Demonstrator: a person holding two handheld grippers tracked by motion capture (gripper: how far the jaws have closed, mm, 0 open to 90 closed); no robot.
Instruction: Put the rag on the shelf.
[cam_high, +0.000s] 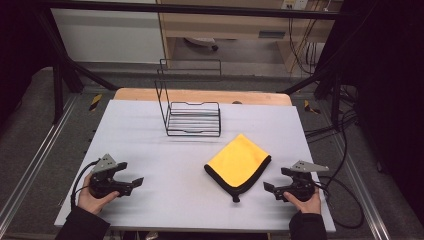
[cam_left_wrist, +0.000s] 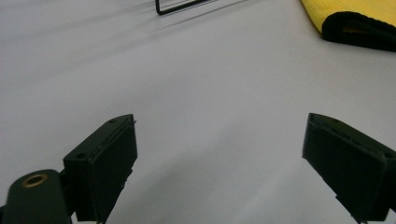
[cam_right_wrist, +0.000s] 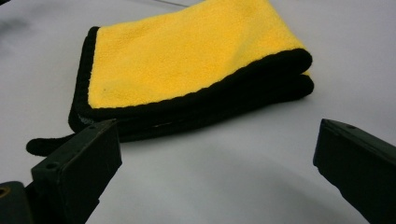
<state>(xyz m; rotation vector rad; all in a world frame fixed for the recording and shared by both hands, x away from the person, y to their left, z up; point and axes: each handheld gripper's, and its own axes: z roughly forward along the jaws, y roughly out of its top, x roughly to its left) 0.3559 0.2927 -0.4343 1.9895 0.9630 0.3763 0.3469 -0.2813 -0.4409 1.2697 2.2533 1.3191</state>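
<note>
A folded yellow microfibre cloth (cam_high: 238, 164) with black edging lies on the near right part of a pale grey table (cam_high: 165, 195), one corner pointing towards the person. The right gripper (cam_high: 270, 188), held low at the near right, sits just beside the cloth's near right edge with its jaws spread wide and nothing between them. In the right gripper view the cloth (cam_right_wrist: 187, 56) lies just ahead, its thick folded black hem facing the jaws. The left gripper (cam_high: 136, 183) rests at the near left, well apart from the cloth, jaws also wide and empty.

The step in hand appears to be reaching for the cloth. To do it well, the right gripper would probably slide in low and level, so that one jaw goes under the stacked hem and all layers are caught together.

A black wire rack (cam_high: 192, 118) stands at the far middle of the table. Beyond are a grey floor, black frame bars, wooden furniture and hanging cables.
</note>
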